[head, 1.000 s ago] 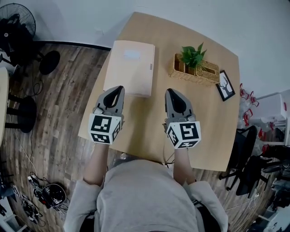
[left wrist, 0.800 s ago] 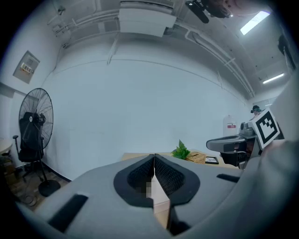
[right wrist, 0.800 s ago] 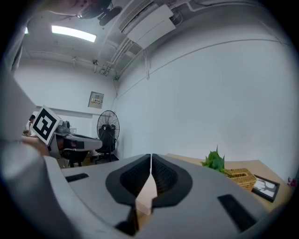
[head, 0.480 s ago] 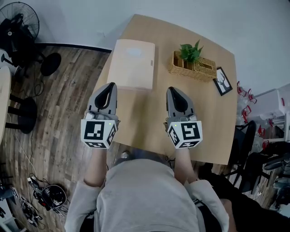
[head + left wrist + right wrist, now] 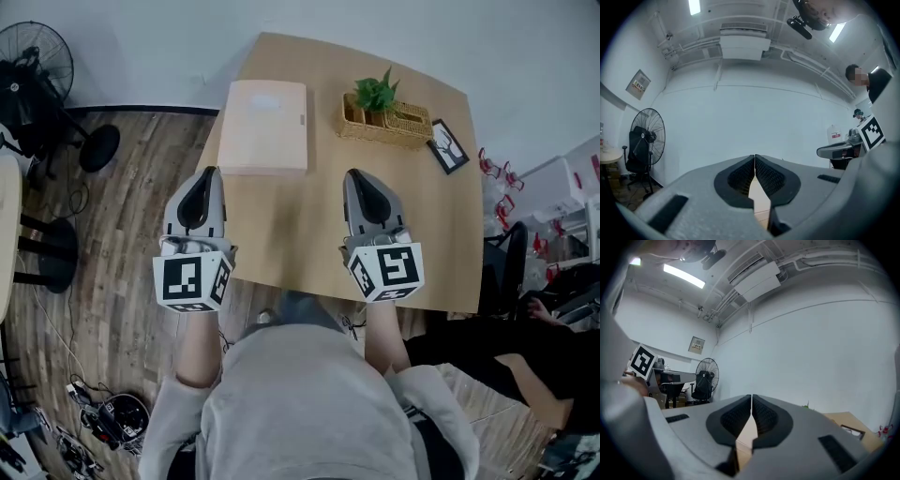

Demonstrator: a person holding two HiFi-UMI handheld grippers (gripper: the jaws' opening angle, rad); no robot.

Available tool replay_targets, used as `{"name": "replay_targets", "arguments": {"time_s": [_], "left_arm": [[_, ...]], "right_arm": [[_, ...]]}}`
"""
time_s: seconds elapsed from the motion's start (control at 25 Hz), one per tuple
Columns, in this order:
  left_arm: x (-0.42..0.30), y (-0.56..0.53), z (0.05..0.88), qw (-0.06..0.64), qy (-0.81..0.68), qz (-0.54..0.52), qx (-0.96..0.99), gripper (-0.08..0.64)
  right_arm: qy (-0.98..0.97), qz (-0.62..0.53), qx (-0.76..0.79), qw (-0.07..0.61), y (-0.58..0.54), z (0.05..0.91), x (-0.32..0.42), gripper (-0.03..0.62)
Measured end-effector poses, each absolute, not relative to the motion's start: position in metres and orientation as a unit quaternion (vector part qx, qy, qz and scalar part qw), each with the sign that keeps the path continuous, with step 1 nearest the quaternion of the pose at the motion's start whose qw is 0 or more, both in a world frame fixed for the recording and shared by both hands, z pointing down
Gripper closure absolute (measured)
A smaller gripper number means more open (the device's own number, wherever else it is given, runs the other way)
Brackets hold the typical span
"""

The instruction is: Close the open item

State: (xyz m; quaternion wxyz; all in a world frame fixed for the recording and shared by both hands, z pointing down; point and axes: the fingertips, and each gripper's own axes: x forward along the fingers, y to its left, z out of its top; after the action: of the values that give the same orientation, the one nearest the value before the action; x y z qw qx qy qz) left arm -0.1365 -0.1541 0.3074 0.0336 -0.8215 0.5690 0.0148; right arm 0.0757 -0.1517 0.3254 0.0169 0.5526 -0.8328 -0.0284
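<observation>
Toward the upper left of the table [image 5: 309,234] in the head view, pale flat case [image 5: 263,127], lid down and lying flat, with a small clasp [image 5: 302,119] on its right edge. Right of it along the far edge, wicker basket [image 5: 398,129] with a green plant [image 5: 375,94], then a small picture frame [image 5: 447,145] set askew near the table's right corner. Below the case, at centre left of the frame, left gripper [image 5: 208,172], jaws pressed together with nothing between them, hanging at the table's left edge and mostly over the wooden floor [image 5: 122,244], tips near the case's lower left corner but apart from it. At centre right, right gripper [image 5: 354,174] over bare table top, jaws likewise together and empty, well apart from case and basket. Both held about level, facing a pale wall [image 5: 754,108] in their own gripper views. At far upper left, black standing fan [image 5: 33,56] on the floor. At lower right, part of a person in dark clothing [image 5: 525,356] beside the table.
</observation>
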Motion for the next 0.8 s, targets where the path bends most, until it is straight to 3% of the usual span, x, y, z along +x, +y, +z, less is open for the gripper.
{"name": "replay_targets", "arguments": {"time_s": [0.8], "left_arm": [[-0.161, -0.112, 0.293, 0.051, 0.568, 0.028, -0.821, 0.551]], "right_arm": [[-0.819, -0.054, 0.571, 0.003, -0.105, 0.306, 0.057, 0.578]]}}
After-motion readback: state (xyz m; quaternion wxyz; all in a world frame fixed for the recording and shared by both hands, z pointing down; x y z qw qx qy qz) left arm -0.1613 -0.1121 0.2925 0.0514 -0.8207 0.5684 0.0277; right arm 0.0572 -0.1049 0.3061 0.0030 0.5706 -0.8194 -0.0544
